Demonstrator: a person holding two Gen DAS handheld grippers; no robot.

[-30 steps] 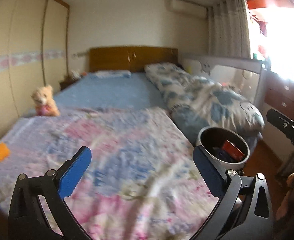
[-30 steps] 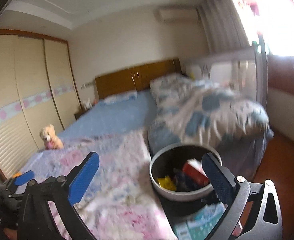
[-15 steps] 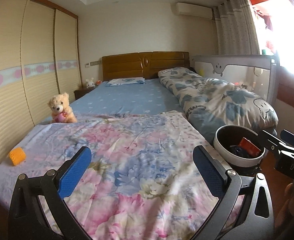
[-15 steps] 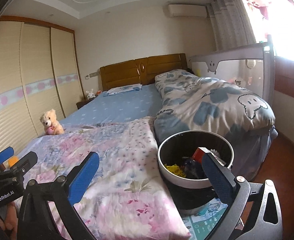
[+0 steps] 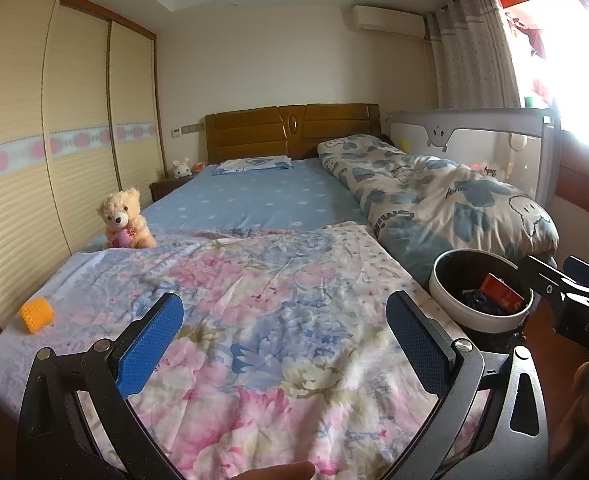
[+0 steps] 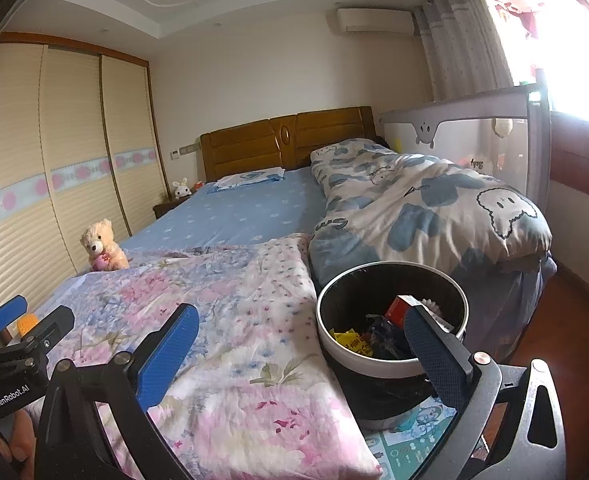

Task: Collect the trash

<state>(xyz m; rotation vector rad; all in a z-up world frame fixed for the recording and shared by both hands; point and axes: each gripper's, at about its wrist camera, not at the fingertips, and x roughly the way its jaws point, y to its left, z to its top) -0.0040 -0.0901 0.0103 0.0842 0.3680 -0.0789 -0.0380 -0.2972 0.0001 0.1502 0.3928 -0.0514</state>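
Left gripper (image 5: 284, 332) agape, empty; right gripper (image 6: 300, 344) likewise, apparently level.

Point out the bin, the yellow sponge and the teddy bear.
bin (image 6: 336, 350): right wrist view, white outer wall.
yellow sponge (image 5: 37, 314): left wrist view, its middle.
teddy bear (image 5: 119, 216): left wrist view, its face.

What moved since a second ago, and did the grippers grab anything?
Both cameras tipped upward and steadied, so the bed sits lower in view. The left hand-held gripper and right hand-held gripper stayed open and empty. The trash bin, teddy bear and orange thing stayed put.
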